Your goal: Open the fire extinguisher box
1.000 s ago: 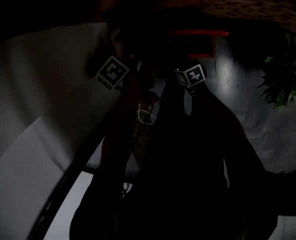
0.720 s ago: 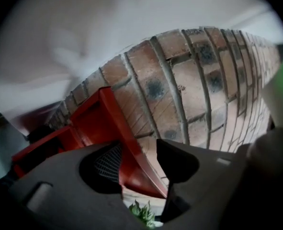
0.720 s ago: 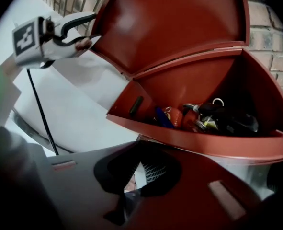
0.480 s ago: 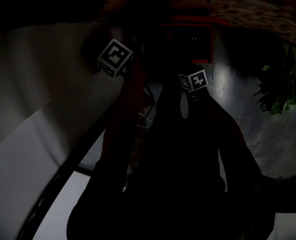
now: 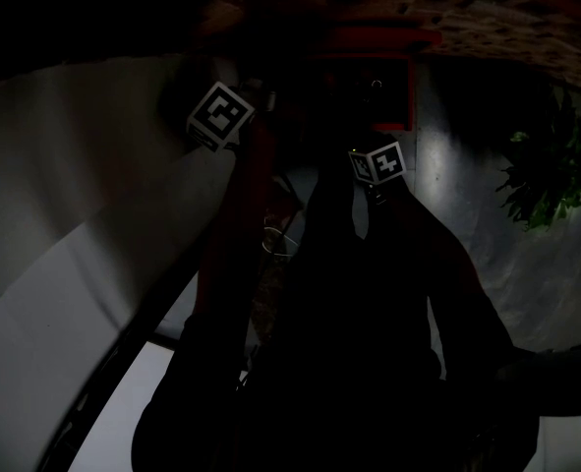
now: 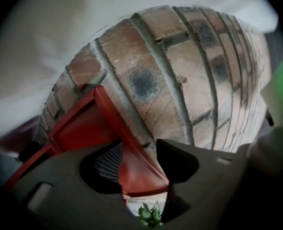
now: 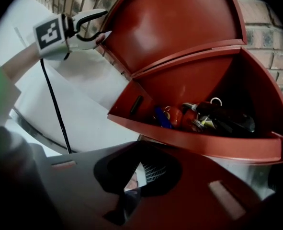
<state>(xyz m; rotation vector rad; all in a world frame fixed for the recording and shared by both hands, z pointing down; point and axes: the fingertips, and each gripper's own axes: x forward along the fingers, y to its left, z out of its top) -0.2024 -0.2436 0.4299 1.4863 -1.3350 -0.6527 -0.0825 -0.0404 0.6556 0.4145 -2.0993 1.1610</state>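
Against the brick wall [image 6: 179, 71], at 12 o'clock in your head view, the fire extinguisher box [image 7: 194, 143] sits with its lid [image 7: 179, 23] raised and its mouth facing up, long axis running 9 to 3 o'clock. Your left claw [image 6: 143, 186] has just been opening, and the lid's free edge lies loose between its jaws. Your right claw [image 7: 127, 195] is closed and empty. The lid looks like stiff, slick painted metal that may drop, so take it by the free edge.

The box [image 7: 194, 128] stood against the wall [image 7: 270, 37], with its lid [image 7: 179, 23] raised above and behind it. Extinguishers [image 7: 213, 116] lay inside, toward the right. The left gripper [image 7: 107, 22] was at the lid's left edge. A plant [image 5: 546, 170] stood well to the box's right.
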